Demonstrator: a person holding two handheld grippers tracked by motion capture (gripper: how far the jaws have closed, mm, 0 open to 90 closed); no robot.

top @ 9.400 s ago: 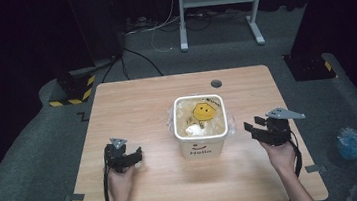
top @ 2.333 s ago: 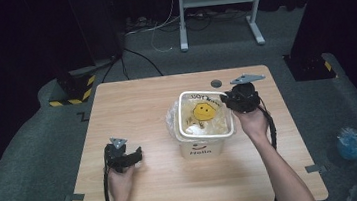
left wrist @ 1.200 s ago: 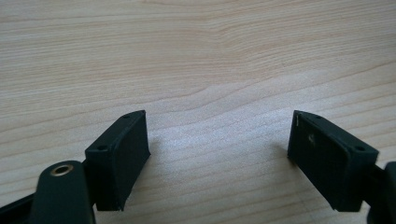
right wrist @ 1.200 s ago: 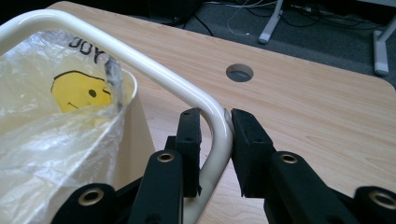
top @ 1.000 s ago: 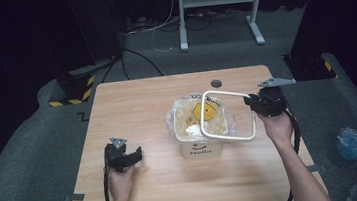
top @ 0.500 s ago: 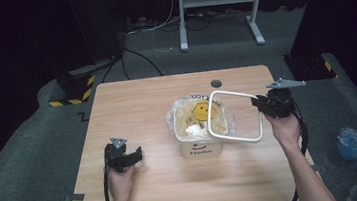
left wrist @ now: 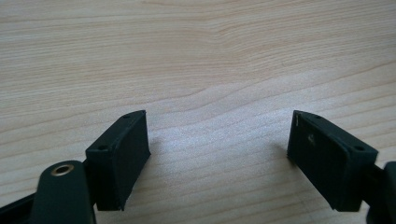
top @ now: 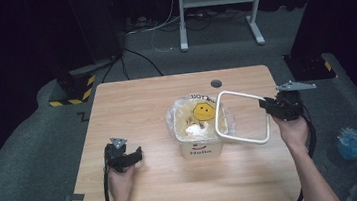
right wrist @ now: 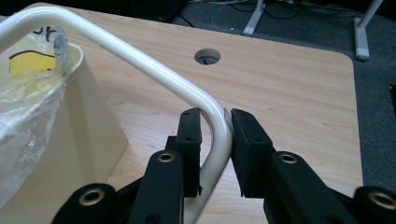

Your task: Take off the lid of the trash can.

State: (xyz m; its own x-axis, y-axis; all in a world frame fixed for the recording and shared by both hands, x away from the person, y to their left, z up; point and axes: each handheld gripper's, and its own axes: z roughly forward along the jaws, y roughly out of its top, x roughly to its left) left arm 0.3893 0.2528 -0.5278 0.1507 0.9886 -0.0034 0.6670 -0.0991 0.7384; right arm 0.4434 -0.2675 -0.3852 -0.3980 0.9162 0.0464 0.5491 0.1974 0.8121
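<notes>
R gripper (right wrist: 214, 122) has its jaws clamped on a corner of the white frame (top: 242, 118), held tilted just right of the bin (top: 201, 141), its far edge over the bin's bag-lined rim. Bin sits mid-bench (top: 136, 100). L gripper (top: 124, 156) rests near the front-left w/ jaws wide open, nothing between them.

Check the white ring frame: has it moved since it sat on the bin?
Yes. The white ring frame, clamped in the right gripper, is now off the bin, tilted over the table to the bin's right.
</notes>
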